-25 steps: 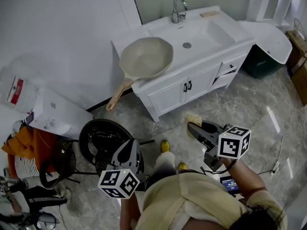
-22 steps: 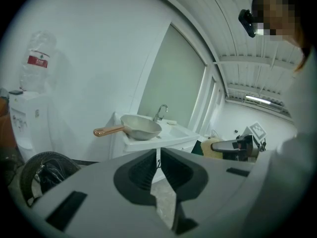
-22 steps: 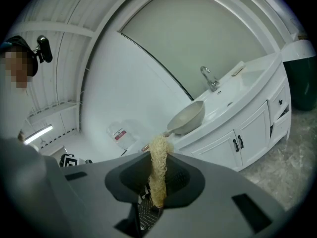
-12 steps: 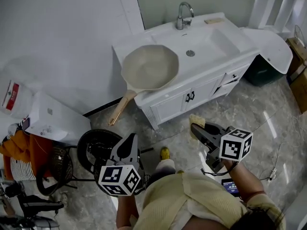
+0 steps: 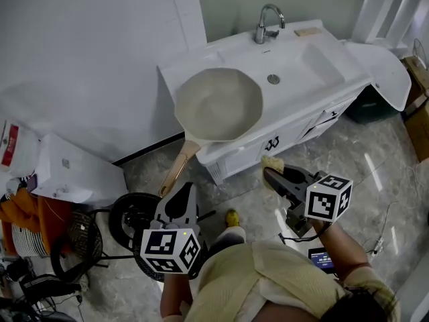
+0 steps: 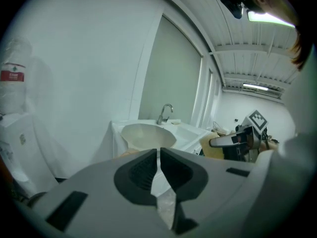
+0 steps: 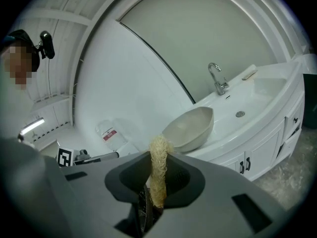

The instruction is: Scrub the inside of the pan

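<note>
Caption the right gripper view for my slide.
Right gripper clamps a yellow loofah scrubber, pointed toward the beige pan on the white sink counter.

Soft, even indoor light fills the head view; the white worktop (image 5: pixel 231 52) is bright, nearly washed out, and pale glare streaks lie on the glossy floor (image 5: pixel 370 164). In the left gripper view, ceiling light strips (image 6: pixel 270 18) burn out to white. Both gripper views bulge, with black corners and bent walls; the left hand-held gripper (image 6: pixel 158 155) and right hand-held gripper (image 7: pixel 157 155) look soft up close, the sponge (image 7: pixel 158 170) showing sharper fibres.
</note>
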The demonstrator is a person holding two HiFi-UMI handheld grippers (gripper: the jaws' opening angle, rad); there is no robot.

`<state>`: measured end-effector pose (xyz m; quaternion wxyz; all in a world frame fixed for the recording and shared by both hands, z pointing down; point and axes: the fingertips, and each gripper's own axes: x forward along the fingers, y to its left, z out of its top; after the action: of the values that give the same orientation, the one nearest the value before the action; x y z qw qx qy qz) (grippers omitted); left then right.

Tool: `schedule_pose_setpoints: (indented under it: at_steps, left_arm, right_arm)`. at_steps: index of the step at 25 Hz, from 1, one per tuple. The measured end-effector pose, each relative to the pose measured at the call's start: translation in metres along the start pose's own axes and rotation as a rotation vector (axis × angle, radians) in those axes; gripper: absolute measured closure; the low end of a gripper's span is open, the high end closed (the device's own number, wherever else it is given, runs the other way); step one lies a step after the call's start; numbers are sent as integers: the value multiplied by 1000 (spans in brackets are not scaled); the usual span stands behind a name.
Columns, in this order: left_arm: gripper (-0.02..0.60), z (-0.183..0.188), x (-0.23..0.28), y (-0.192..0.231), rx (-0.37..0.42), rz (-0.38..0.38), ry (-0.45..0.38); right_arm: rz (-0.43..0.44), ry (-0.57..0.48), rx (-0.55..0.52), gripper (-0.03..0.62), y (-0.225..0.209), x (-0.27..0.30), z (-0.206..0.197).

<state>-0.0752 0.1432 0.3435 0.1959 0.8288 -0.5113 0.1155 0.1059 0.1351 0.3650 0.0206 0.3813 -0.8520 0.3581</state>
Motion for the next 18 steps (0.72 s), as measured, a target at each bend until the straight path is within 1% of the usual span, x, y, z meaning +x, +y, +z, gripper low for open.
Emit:
schedule_pose_setpoints:
  at_steps: [12,18]
  left_arm:
    - [517,28,28,44,-18,-51,-4]
    - [523,34,44,52,-21,-32,27]
  right_arm:
    - [-17,-5,-57,520,0,63,45]
    - [-9,-4,-100,520,-8,80,76]
